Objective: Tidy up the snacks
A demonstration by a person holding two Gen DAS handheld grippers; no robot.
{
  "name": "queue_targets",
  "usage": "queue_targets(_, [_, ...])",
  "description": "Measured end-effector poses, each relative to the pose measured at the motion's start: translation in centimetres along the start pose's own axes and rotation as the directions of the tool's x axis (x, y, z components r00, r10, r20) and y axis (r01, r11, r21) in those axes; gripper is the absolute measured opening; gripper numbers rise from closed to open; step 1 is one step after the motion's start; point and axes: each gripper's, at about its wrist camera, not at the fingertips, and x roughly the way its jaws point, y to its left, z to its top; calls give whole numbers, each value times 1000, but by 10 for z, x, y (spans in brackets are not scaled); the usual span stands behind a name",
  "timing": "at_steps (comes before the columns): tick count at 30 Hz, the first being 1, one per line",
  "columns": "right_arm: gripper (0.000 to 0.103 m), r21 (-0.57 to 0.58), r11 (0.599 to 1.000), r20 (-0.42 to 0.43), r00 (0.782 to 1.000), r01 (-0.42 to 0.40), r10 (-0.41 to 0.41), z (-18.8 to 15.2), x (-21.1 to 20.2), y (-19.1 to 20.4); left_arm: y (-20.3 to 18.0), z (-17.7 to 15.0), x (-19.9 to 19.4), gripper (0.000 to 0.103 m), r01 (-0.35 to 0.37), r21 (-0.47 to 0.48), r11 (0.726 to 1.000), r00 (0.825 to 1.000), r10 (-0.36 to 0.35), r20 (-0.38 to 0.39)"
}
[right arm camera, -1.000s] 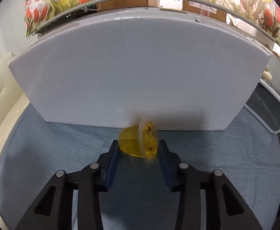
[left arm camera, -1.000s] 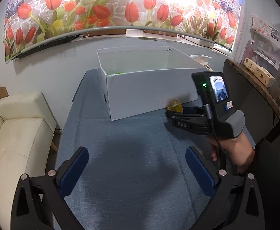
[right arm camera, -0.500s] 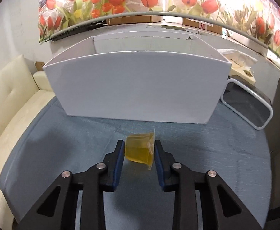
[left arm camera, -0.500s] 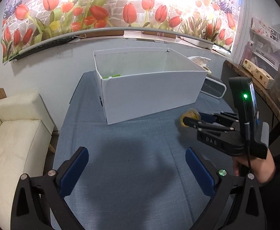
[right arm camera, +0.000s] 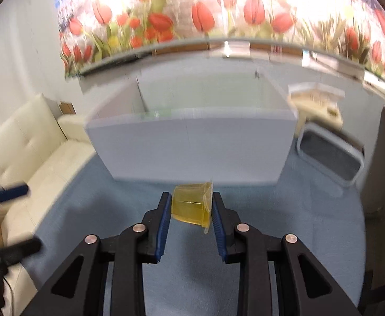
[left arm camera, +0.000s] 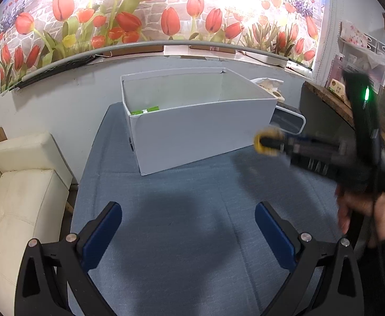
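We've got the yellow jelly cup point(right arm camera: 191, 206) pinched sideways in our right gripper point(right arm camera: 191, 210), lifted short of the white box point(right arm camera: 192, 144), whose open top lies straight ahead. Our left gripper point(left arm camera: 188, 226) hangs wide open, empty, farther from the box.

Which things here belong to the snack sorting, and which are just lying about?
Part of the job:
jelly cup, clamped in the right gripper
white box, with a green packet inside
left gripper, open, holding nothing

Just lying about:
sofa
grey tray
tissue box
tulip mural
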Motion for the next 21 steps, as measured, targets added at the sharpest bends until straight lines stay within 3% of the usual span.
queue_targets(5, [32,-60,998,54,998,31,-28,61,1,6,2,3,2,103,2,-1,1000,1000,-2,4])
queue_targets(9, [32,-63,997,40,998,40,-38,100,24,1,8,3,5,103,-10,-9,1000,1000,10,-9])
queue_targets(18, [33,-42,998,-69,996,49,-52,112,89,-13,29,8,5,103,-23,-24,999,1000,23,-4])
queue_targets(20, [45,-46,997,-71,995,62,-65,109,93,-13,32,10,8,103,-25,-29,999,1000,25,-7])
queue_targets(21, [78,-48,997,-69,995,68,-71,108,94,-13,33,12,10,103,-27,-29,999,1000,27,-8])
